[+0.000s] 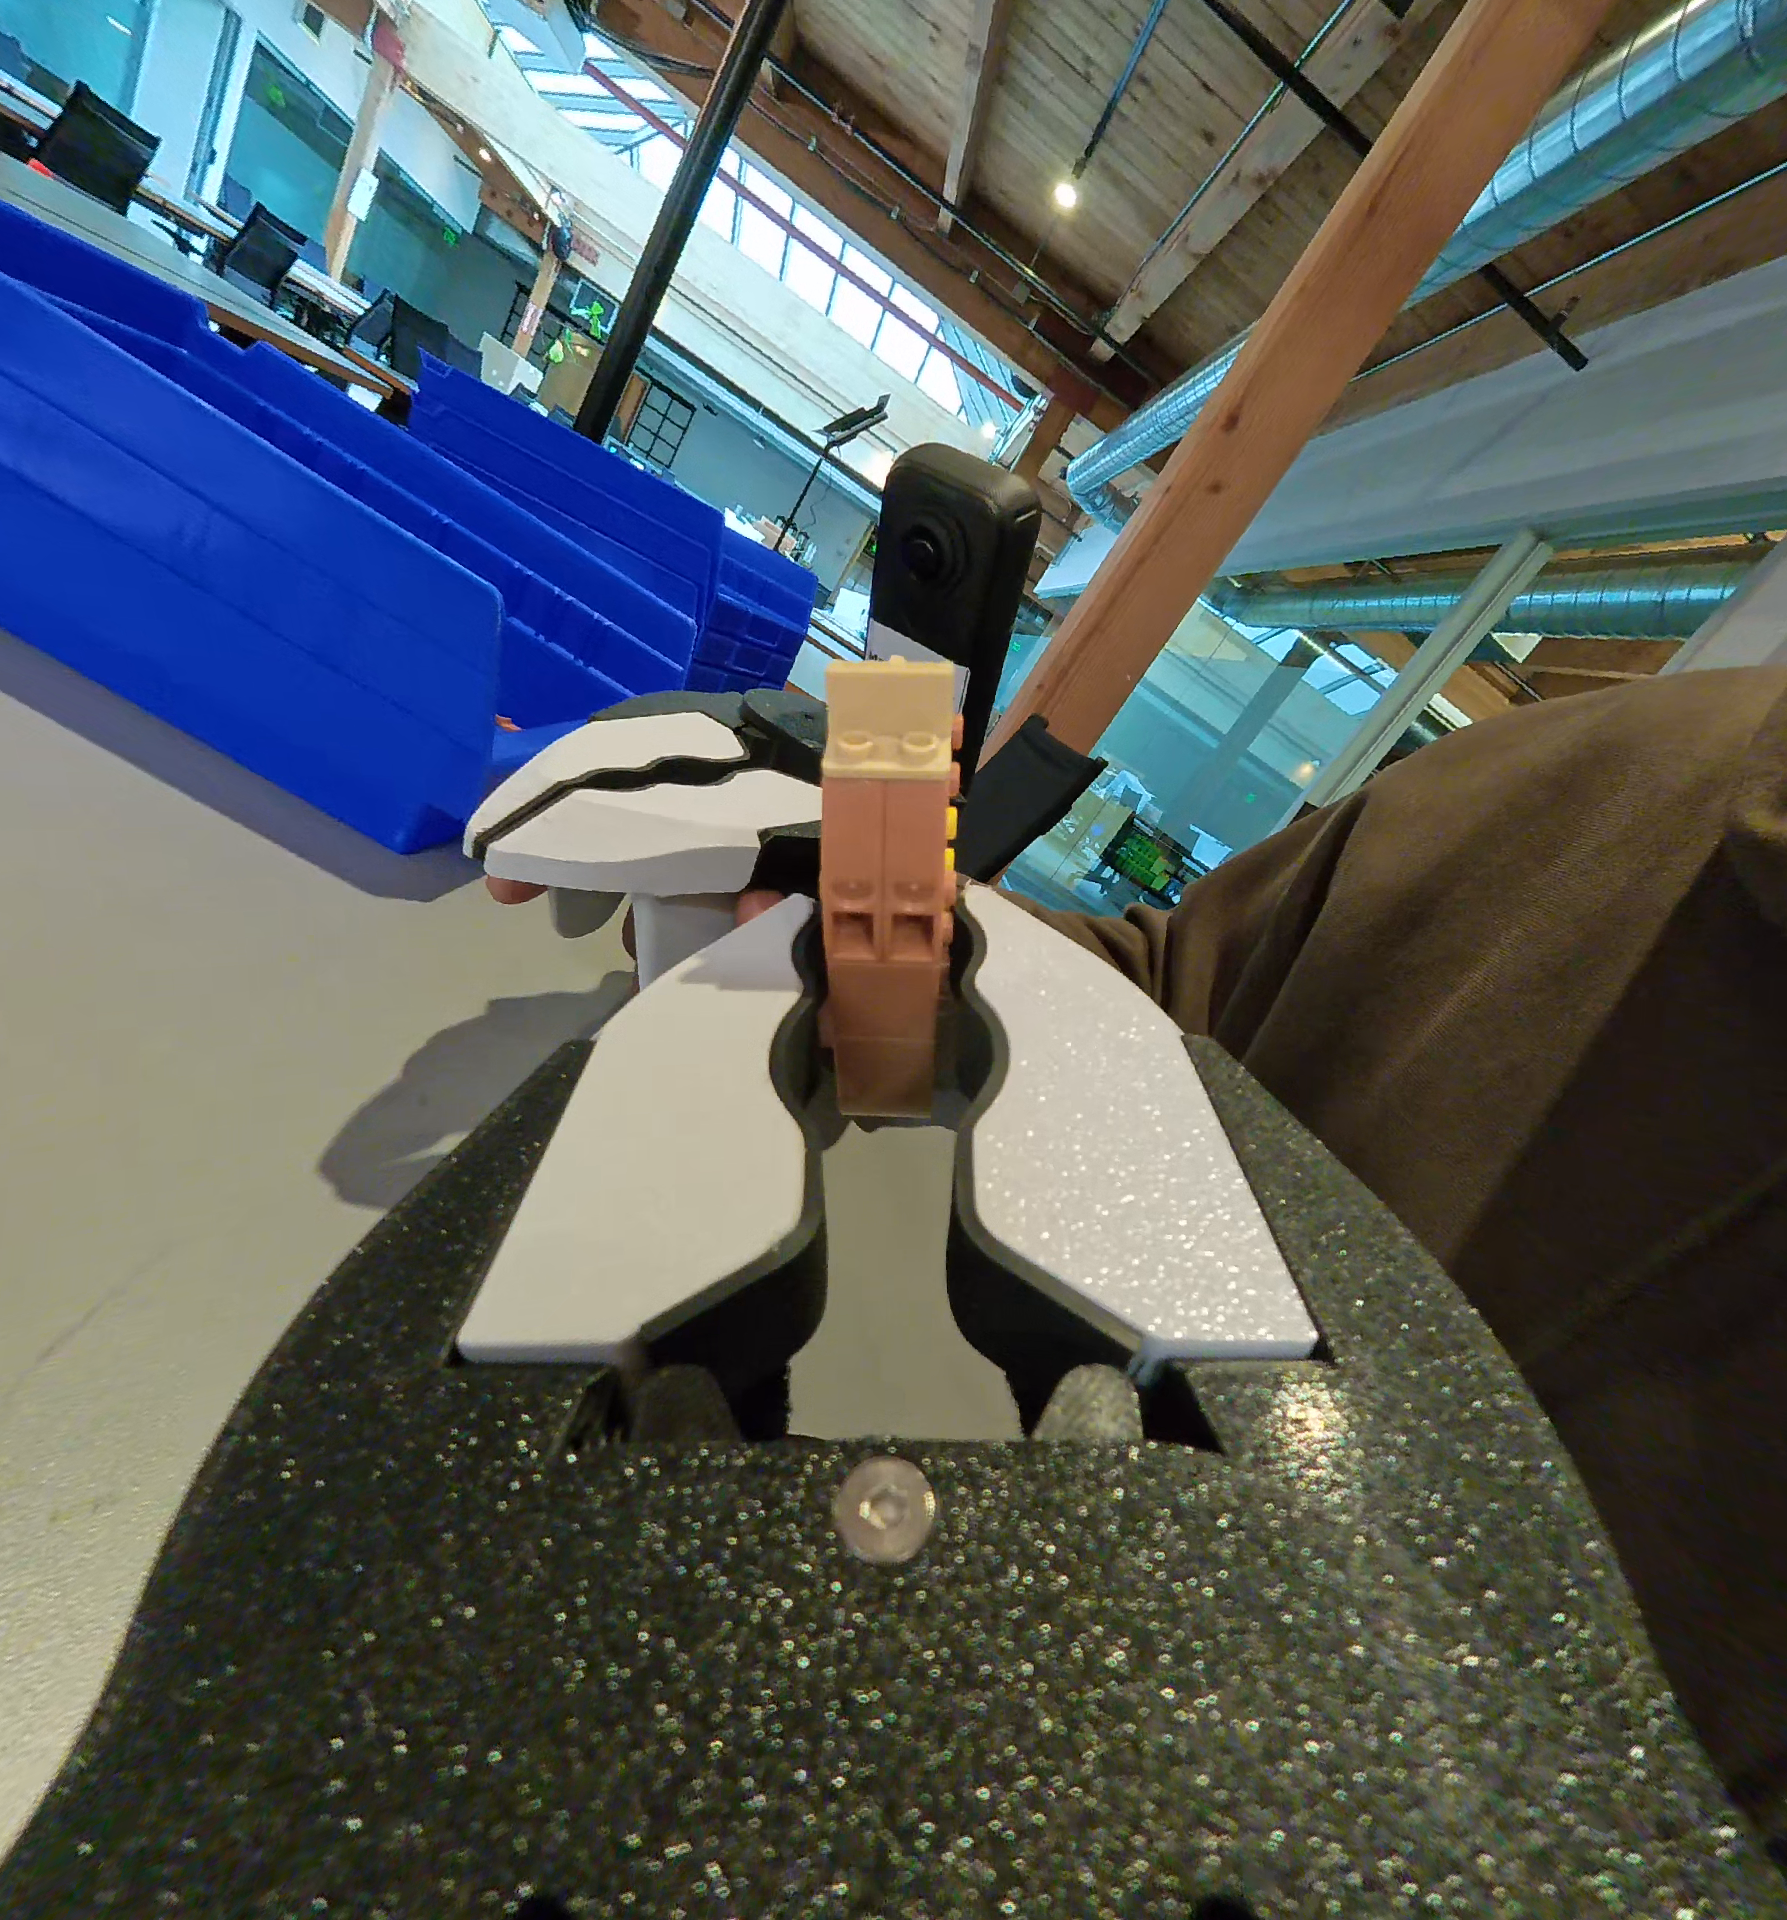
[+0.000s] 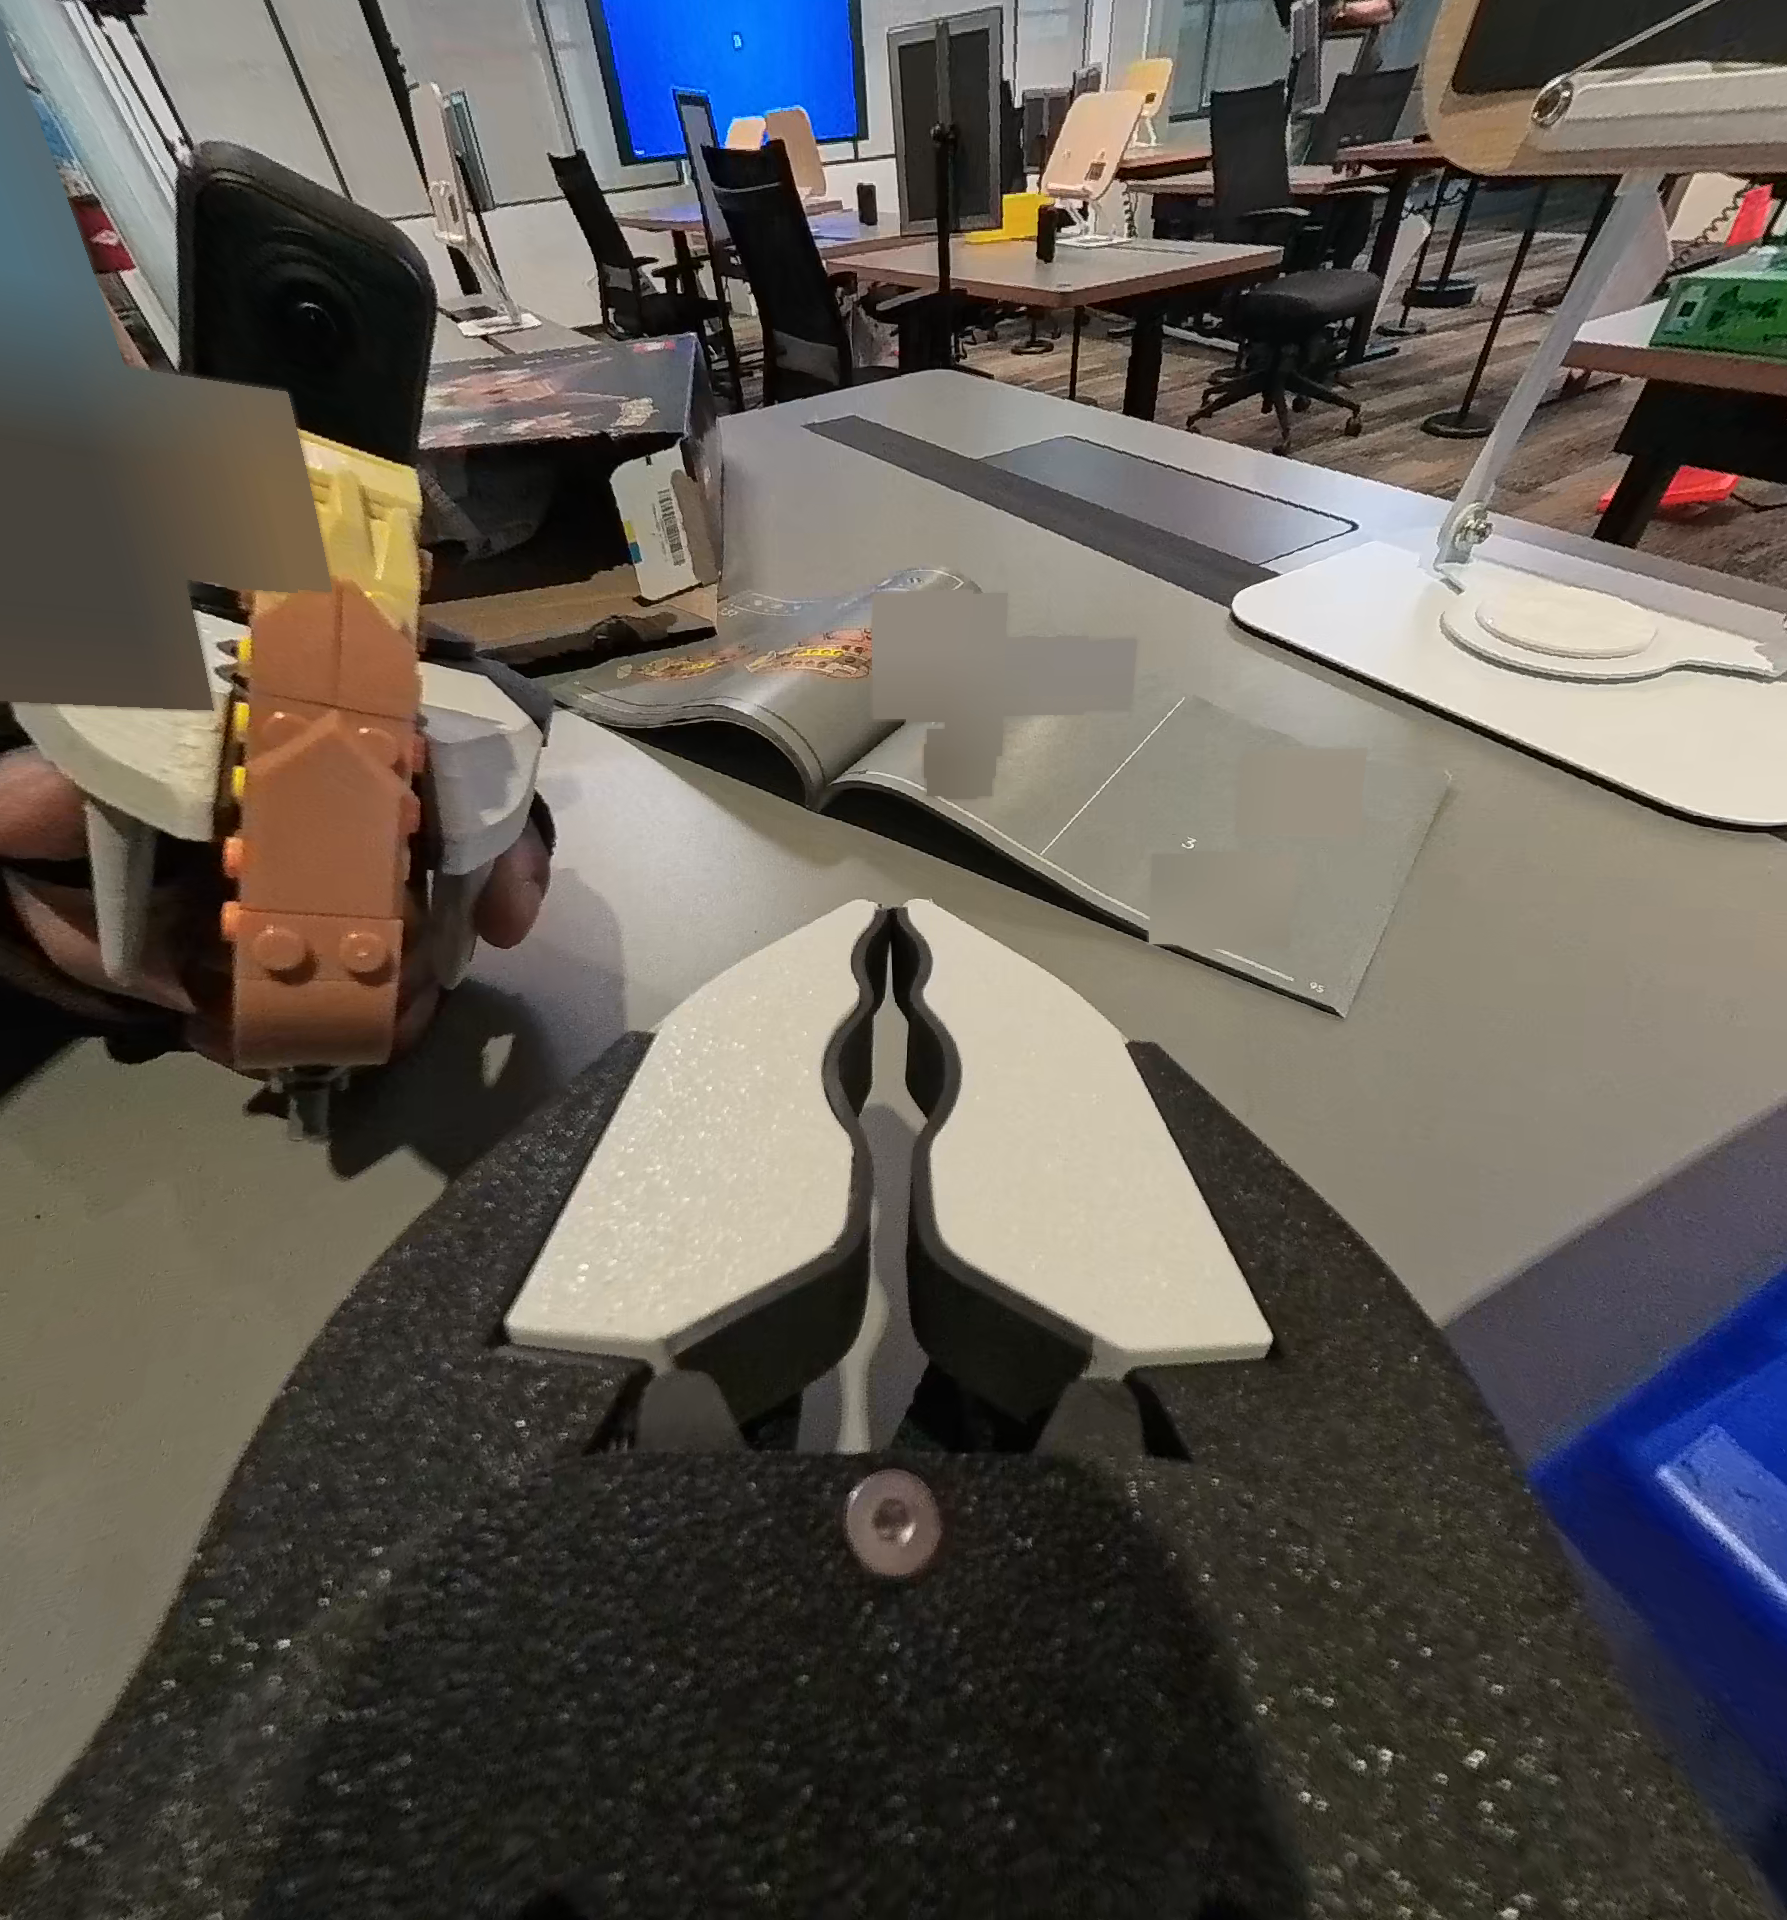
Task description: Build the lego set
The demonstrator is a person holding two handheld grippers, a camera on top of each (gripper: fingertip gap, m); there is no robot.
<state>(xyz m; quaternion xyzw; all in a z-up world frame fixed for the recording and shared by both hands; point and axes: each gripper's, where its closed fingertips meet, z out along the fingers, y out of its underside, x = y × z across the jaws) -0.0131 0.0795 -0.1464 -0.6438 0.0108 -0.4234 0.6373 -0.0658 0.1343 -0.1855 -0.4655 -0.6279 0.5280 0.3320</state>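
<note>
- Lego assembly (image 1: 884, 925) of brown bricks with a tan cap stands upright in our left gripper (image 1: 884, 935), jaws pressed against its lower half, lifting it clear of the grey table (image 2: 1284, 1091).
- We judge this grip leaves the studded side free for the next piece.
- Our right gripper (image 2: 891, 920) waits beside it, jaws nearly touching, empty.
- Instruction booklet (image 2: 1128, 831) lies open ahead for reference; blue bins (image 1: 245, 582) stand near.

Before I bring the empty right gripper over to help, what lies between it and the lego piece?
Only bare grey table, seen in the right wrist view. The right gripper is shut and empty; the lego piece is held in the left gripper.
</note>
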